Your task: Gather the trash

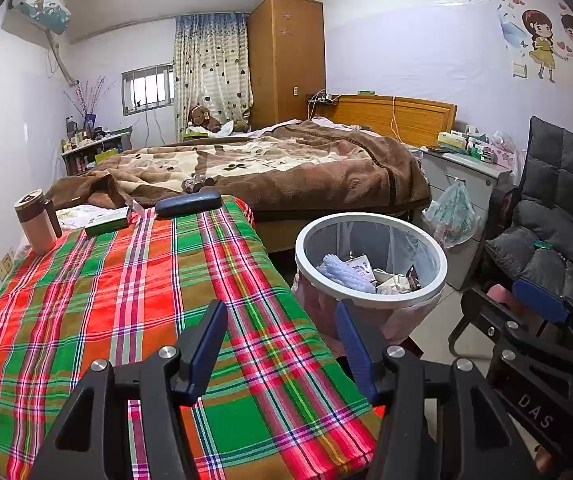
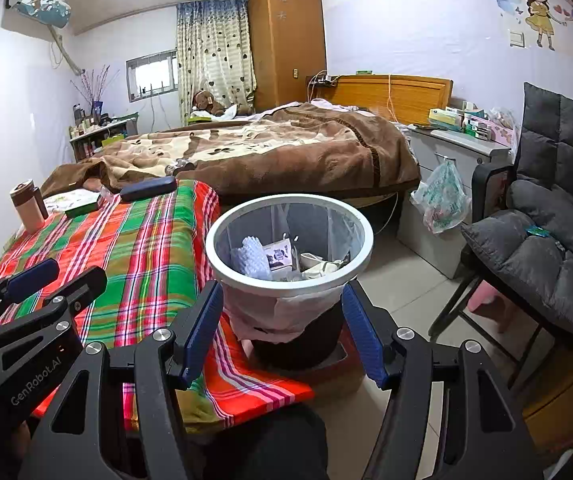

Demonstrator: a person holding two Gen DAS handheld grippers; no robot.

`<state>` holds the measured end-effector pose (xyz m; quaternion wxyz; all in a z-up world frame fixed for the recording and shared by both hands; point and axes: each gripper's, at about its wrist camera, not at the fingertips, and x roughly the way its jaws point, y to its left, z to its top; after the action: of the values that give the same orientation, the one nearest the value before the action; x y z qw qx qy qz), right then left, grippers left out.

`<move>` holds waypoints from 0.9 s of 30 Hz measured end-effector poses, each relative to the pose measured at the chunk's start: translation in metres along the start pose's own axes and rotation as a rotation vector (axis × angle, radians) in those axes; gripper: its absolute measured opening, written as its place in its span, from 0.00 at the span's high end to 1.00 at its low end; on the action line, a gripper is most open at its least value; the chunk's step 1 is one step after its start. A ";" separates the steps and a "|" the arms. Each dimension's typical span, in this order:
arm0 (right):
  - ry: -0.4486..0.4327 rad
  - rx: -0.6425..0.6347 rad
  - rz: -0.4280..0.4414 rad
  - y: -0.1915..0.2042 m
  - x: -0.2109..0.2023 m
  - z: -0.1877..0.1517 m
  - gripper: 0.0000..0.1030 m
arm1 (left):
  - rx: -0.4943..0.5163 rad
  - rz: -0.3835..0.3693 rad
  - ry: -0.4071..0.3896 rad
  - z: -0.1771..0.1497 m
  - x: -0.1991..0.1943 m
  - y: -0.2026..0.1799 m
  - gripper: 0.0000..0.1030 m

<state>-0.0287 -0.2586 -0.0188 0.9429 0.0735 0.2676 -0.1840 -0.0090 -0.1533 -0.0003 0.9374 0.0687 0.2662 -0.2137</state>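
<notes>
Bin (image 2: 288,240): round, pale rim, lined with a pinkish bag (image 2: 282,312); it stands on the floor just off the counter's right edge, near the front corner.
Trash (image 2: 282,260): inside the bin lie a white bumpy sheet, a small printed carton, crumpled paper and a dark wrapper.
Right claw (image 2: 282,328): spread, nothing between its blue fingers (image 2: 362,332); in the right wrist view the bin's lower part shows in the gap, with no pad seen touching it.
Left claw (image 1: 282,344): spread and empty, over the counter's front right corner; its right finger lies in front of the bin's bag in the left wrist view.
Counter (image 1: 126,320): covered by a red, green and white plaid cloth; most of the cloth is bare.
Far edge of counter: a dark glasses case (image 1: 188,203), a green box (image 1: 108,222) and papers beside it.
Far left corner: a tan mug (image 1: 36,222) with a brown lid, upright.
Bed (image 1: 270,168): beyond the counter's far edge, under a brown and cream blanket, wooden headboard at the far right.
Chair (image 2: 546,236): grey cushioned, right of the bin, well apart from it; a small teal packet lies on the seat.
Cabinet (image 2: 446,160): grey, between bed and chair, boxes on top, a plastic bag hanging on its front.
</notes>
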 end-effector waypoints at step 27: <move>0.004 -0.007 0.000 0.000 0.000 0.002 0.39 | -0.009 0.010 0.009 0.005 -0.001 0.000 0.45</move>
<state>-0.0274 -0.2587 -0.0177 0.9426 0.0706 0.2700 -0.1832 -0.0072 -0.1542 0.0045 0.9376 0.0670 0.2711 -0.2074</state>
